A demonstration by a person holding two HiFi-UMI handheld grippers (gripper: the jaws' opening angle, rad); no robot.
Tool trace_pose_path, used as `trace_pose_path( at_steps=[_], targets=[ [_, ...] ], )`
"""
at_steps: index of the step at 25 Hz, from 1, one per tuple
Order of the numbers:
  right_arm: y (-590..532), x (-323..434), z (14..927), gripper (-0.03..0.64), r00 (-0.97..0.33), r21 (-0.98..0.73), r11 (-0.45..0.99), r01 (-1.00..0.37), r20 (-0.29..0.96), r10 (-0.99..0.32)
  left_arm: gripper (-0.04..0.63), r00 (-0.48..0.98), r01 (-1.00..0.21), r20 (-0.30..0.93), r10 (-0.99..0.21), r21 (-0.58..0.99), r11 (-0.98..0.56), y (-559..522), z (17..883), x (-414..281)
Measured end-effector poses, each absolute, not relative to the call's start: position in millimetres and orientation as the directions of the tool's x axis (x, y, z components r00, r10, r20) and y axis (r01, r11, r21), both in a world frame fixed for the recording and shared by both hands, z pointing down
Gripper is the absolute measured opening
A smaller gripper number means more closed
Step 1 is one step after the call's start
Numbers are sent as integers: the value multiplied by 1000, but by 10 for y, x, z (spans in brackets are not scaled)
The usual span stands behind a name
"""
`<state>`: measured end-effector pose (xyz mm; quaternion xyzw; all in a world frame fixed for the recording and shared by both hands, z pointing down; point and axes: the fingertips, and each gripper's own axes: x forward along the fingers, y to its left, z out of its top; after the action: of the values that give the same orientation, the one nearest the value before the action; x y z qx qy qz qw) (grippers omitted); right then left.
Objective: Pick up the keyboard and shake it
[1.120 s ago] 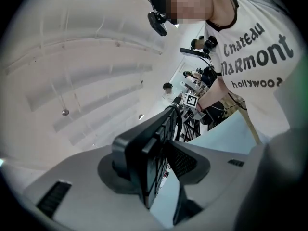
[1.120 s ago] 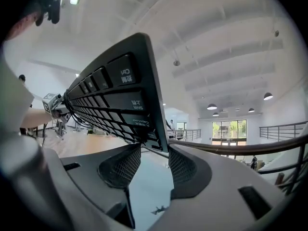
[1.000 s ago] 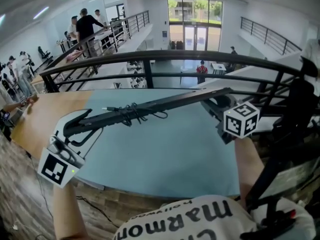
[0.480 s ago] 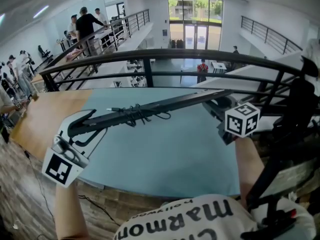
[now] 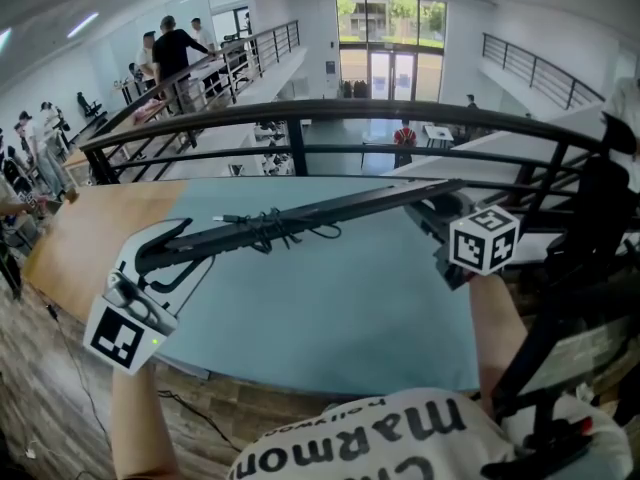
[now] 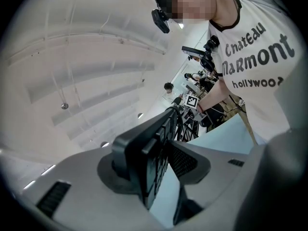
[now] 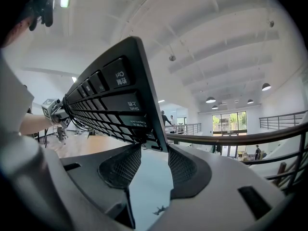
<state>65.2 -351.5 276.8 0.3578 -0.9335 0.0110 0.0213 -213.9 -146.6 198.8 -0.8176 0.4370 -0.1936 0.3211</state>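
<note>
Both left gripper [image 5: 158,258] and right gripper [image 5: 432,208] pinch the slim black keyboard [image 5: 330,211] — cable [image 5: 275,233] seemingly knotted midway.

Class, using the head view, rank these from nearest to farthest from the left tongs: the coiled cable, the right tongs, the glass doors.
1. coiled cable: bundled on the keyboard, just right of the left tongs.
2. right tongs: at the keyboard's other end, on the right.
3. glass doors: far across the hall, top centre.
</note>
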Motion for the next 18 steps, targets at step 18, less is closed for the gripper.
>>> trace_pose_path(
  at_steps=[18],
  targets=[
    [-3475, 686, 2719, 195, -750, -1, 751, -660, 56, -659, 181, 547, -606, 27, -836, -677, -418, -1433, 1984, -2125]
  ],
)
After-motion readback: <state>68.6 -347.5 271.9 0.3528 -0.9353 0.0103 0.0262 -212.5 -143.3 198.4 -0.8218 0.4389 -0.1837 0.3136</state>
